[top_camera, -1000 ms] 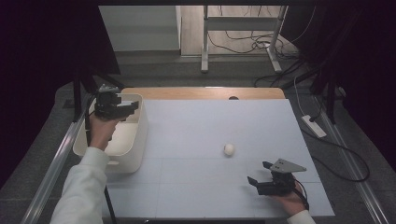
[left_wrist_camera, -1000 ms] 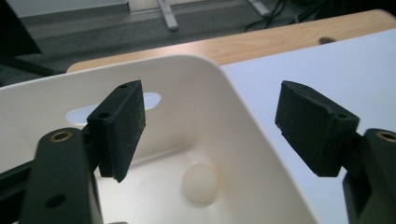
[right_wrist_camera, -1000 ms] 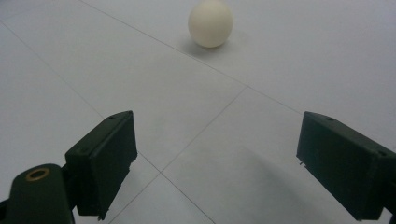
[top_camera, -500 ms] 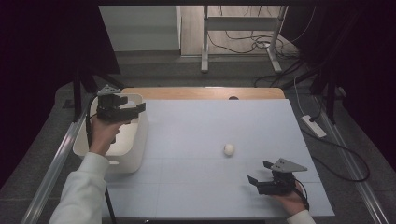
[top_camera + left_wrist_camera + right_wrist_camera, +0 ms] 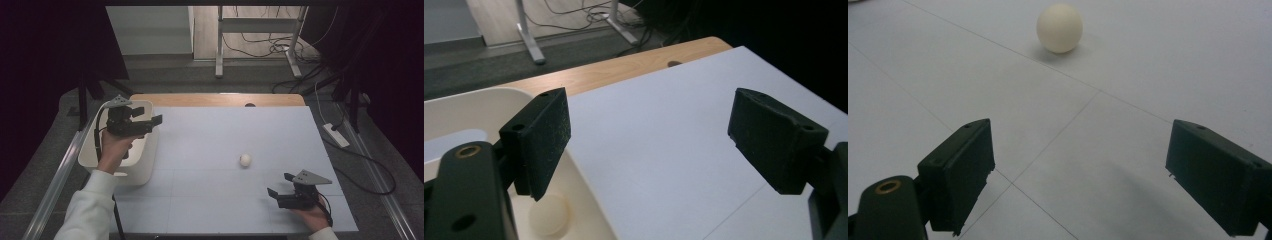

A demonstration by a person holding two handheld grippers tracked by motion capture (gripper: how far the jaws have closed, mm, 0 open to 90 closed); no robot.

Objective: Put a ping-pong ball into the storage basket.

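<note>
The tabletop carries a cream bin at middle left, one ball inside. Left tongs, just opened and empty, hang over its rim. Another ball lies centre-right; right tongs gape, lower right.

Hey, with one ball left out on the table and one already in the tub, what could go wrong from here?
The ball on the table sits loose ahead of the open right gripper; a jaw's nudge could send it rolling. The open left gripper hangs by the tub rim and could bump it, shaking the ball inside.
</note>
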